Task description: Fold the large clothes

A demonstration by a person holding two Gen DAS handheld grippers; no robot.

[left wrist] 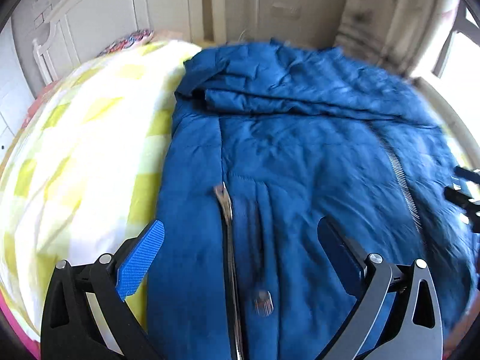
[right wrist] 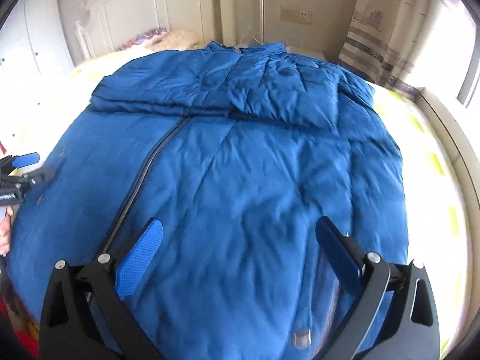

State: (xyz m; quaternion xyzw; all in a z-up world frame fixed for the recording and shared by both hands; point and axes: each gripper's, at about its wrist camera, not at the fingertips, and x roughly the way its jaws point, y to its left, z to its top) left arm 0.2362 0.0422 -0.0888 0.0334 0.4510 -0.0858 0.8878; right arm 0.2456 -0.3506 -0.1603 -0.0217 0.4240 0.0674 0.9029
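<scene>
Lying spread across a bed (left wrist: 75, 150) with yellow-checked bedding, the blue padded jacket (right wrist: 240, 165) sits directly beneath both grippers. The left gripper (left wrist: 240, 237) hovers over its zipper (left wrist: 228, 240) near the left edge, fingers spread wide and empty. The right gripper (right wrist: 240, 234) hangs above the jacket's middle, its 2 fingers likewise apart, gripping nothing.

The blue jacket (right wrist: 240, 165) fills the middle of the bed; bare yellow-checked blanket (left wrist: 90, 138) lies open to its left, a narrower strip to its right; the far end is closed in — headboard (right wrist: 144, 9) and curtain (right wrist: 378, 39) behind it.
</scene>
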